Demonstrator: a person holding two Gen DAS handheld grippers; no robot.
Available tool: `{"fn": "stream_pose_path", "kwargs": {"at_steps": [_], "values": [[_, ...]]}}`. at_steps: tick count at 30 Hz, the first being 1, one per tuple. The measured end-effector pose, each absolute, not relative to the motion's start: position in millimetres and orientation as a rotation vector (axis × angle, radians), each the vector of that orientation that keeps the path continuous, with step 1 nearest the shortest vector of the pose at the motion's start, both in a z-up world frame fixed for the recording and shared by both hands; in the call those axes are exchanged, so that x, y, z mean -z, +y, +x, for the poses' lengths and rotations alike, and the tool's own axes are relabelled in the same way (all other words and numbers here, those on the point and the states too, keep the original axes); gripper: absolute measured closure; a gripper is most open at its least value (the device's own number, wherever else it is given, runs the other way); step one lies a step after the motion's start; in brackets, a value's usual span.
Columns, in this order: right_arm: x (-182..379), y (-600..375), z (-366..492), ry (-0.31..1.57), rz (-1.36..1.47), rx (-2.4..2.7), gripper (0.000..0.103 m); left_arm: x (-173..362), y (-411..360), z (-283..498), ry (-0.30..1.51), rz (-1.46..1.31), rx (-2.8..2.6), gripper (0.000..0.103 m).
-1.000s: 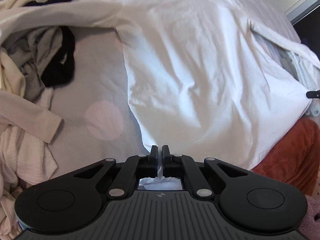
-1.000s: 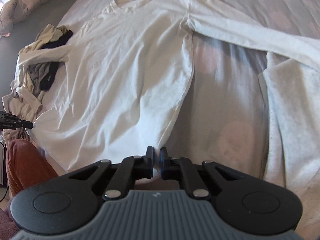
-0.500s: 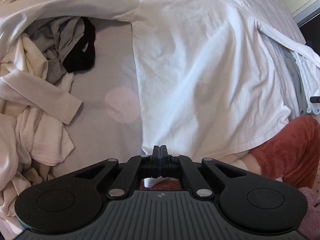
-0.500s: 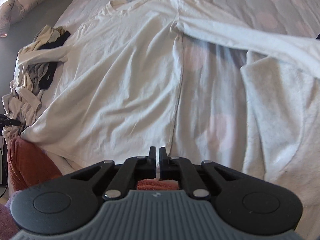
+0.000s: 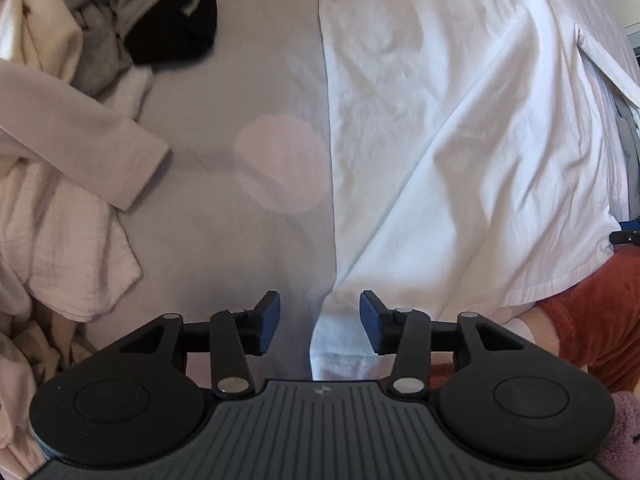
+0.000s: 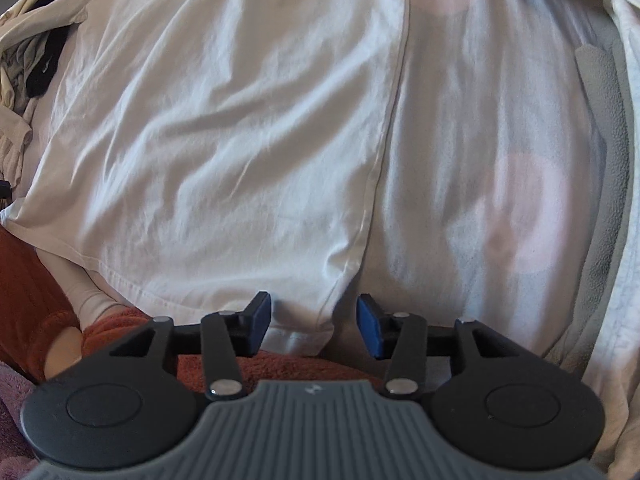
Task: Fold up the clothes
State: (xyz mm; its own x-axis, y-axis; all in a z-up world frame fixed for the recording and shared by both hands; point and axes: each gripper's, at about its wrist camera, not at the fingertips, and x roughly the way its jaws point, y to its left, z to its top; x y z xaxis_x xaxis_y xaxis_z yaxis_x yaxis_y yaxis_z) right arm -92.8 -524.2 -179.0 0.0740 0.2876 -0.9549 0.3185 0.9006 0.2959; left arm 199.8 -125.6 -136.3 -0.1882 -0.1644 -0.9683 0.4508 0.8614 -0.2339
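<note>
A white long-sleeved shirt (image 5: pixel 460 132) lies spread flat on the grey bedsheet (image 5: pixel 264 80) with pale pink dots. My left gripper (image 5: pixel 320 326) hangs low over the shirt's bottom left corner, its jaws opening; the hem corner lies between the blue pads (image 5: pixel 269 320) without being pressed. In the right wrist view the same shirt (image 6: pixel 224 128) fills the left half. My right gripper (image 6: pixel 314 322) hovers over the bottom right hem corner, jaws opening too, with the cloth loose between them.
A heap of cream, grey and black clothes (image 5: pixel 80 80) lies left of the shirt. A light grey fleece garment (image 6: pixel 608 160) lies at the right. A person's rust-red trouser legs (image 5: pixel 592 320) are at the bed's near edge.
Both grippers came down close to the bed and opened, letting go of the shirt's two bottom hem corners. The shirt now lies flat.
</note>
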Motion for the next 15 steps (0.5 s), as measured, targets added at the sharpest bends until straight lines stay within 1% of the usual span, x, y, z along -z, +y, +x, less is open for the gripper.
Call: {"fn": "stream_pose_path", "kwargs": {"at_steps": [3,4,5,6,7,8,9,10,11,13,15], "values": [[189.1,-521.0,-89.5,1.538,0.518,0.012,0.052,154.8,-128.0,199.7,1.765,0.184,0.568,0.06],[191.3,-519.1,-89.3,1.543,0.519,0.003,0.055,159.1,-129.1,199.0,1.786,0.185,0.562,0.06],[192.7,-516.4,-89.4,1.547,0.515,-0.007,0.064,161.2,-130.0,197.4,1.802,0.191,0.562,0.06],[192.5,-514.0,-89.9,1.548,0.505,-0.014,0.069,161.7,-130.1,195.9,1.813,0.192,0.565,0.06],[191.1,-511.9,-90.8,1.544,0.487,-0.018,0.078,158.8,-129.6,193.6,1.813,0.183,0.58,0.064],[188.7,-511.1,-92.2,1.533,0.484,-0.021,0.085,155.8,-129.0,191.3,1.812,0.173,0.595,0.069],[184.8,-512.6,-94.5,1.512,0.5,-0.022,0.086,152.9,-128.5,189.0,1.812,0.163,0.61,0.069],[180.3,-514.9,-97.1,1.488,0.525,-0.024,0.089,147.3,-128.3,186.0,1.795,0.16,0.623,0.072],[175.0,-517.1,-99.2,1.463,0.545,-0.025,0.092,141.9,-129.0,182.8,1.777,0.168,0.642,0.079],[160.6,-520.9,-103.6,1.411,0.565,-0.025,0.093,130.8,-131.4,177.1,1.737,0.161,0.677,0.089],[141.9,-525.3,-107.8,1.355,0.571,-0.022,0.093,119.1,-131.7,174.6,1.692,0.159,0.688,0.094]]}}
